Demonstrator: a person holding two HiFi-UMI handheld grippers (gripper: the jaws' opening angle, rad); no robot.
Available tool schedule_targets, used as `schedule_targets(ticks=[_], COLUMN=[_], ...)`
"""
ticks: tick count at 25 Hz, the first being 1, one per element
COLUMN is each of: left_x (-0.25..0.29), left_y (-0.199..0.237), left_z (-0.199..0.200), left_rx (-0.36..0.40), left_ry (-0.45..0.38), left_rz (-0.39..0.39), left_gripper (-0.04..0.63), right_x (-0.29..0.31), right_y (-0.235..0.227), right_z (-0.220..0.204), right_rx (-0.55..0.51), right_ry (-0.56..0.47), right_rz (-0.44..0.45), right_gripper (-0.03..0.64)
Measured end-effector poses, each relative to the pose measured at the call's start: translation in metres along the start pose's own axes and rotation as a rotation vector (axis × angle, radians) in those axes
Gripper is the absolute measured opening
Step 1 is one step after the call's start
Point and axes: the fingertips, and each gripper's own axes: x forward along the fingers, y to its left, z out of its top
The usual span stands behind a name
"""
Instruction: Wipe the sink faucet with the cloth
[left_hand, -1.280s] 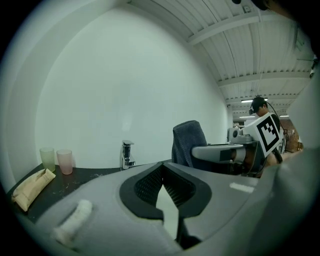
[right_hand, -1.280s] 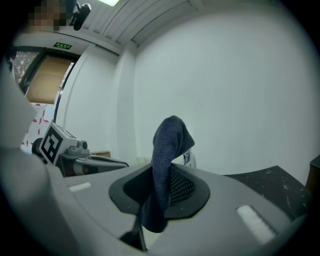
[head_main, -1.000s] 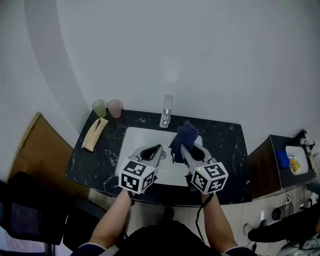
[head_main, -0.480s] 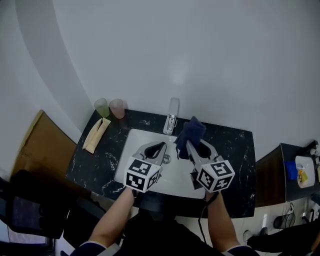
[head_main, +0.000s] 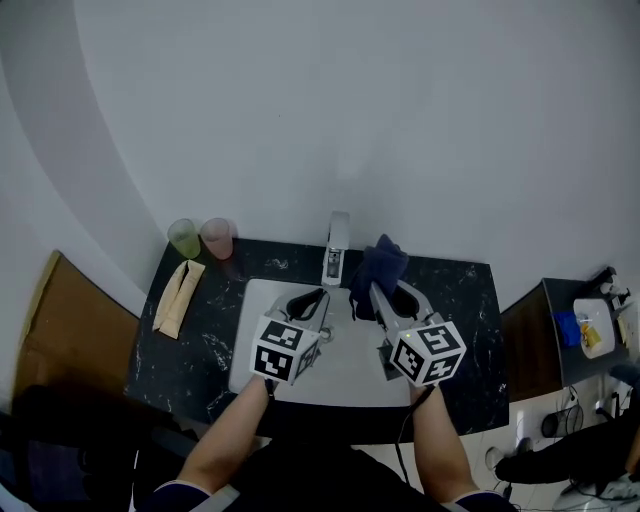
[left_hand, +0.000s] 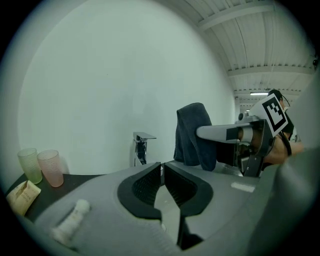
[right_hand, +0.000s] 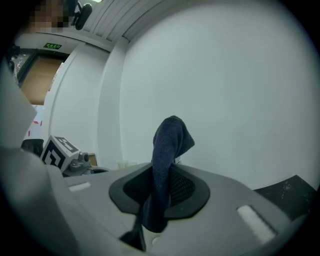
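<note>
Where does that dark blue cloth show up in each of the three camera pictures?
Head view: the cloth sits just right of centre, gripped by the right gripper above the sink.
Left gripper view: right of centre, draped at the tip of the right gripper.
Right gripper view: dead centre, standing up between the jaws.
Shared landmark: the white wall behind the sink.

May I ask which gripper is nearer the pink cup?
Left. The left gripper, jaws just opening on nothing, is right of the pink cup; the right gripper, farther right.
</note>
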Motion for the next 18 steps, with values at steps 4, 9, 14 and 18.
schedule_targets(ticks=[4, 9, 14, 18], left_x=[0.012, 0.026, 0.035, 0.039], left_y=[0.004, 0.013, 0.018, 0.019], left_z=[-0.007, -0.013, -0.022, -0.019], left_rx=[0.002, 0.022, 0.037, 0.047], left_ry=[0.023, 0.048, 0.089, 0.084], left_rz=[-0.029, -0.025, -0.017, -0.007], left_gripper=[0.043, 0.119, 0.172, 0.173], right_x=[0.007, 0.023, 0.049, 0.078], right_y=[-0.003, -0.009, -0.006, -0.001], right_z=[0.003, 0.029, 0.055, 0.053], right_rx=[-0.018, -0.051, -0.106, -0.153], right_ry=[-0.003, -0.053, -0.09, -0.047], right_rz=[-0.02, -0.038, 0.002, 0.07], right_gripper=[0.067, 0.067, 0.067, 0.067])
